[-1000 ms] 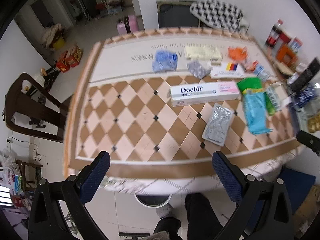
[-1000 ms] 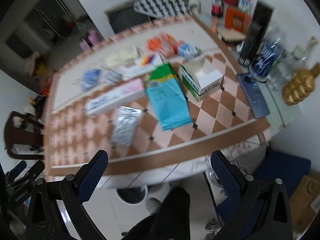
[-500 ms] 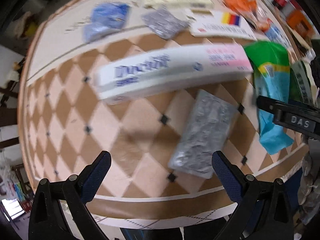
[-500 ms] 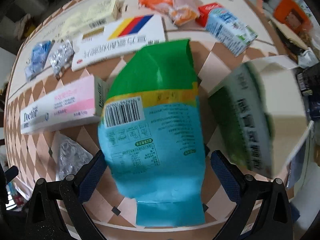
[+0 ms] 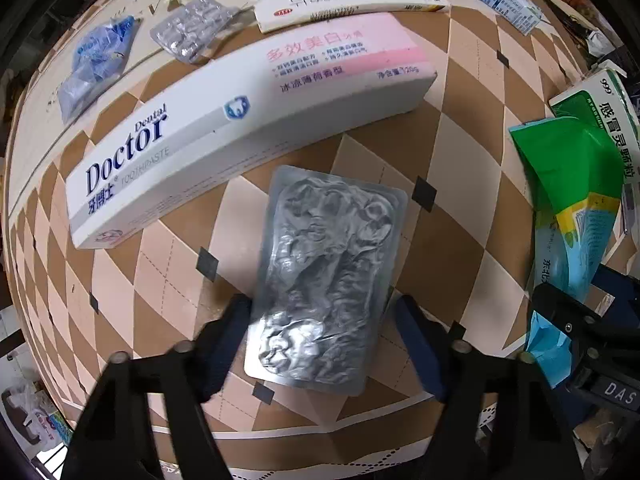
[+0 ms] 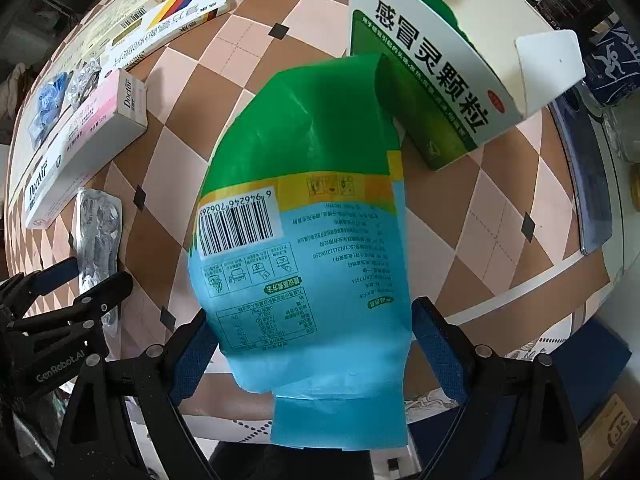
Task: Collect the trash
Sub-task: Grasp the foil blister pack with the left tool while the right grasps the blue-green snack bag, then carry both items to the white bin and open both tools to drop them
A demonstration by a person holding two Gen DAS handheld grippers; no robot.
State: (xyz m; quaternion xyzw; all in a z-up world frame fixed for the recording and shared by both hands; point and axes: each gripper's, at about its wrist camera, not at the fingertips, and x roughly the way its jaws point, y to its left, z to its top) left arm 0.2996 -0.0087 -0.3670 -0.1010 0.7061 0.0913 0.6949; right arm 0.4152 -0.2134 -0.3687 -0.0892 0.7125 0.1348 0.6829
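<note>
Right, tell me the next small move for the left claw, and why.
Probably finish closing. The left claw is already closing with the crumpled silver blister pack between its fingers. One pad looks on the pack's edge and the other shows a small gap, so it seems not yet pinched. Lift after that.

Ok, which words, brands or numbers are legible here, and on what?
"Dental Doctor TOOTHPASTE": toothpaste box.
"999": green and white medicine box.
"6 946246 706266": barcode on green and blue pouch.
"GenRobot.AI": left claw.
"DAS": right claw.
Chinese print on the boxes and pouch: not transcribed; the pouch's fine print is too small.
</note>
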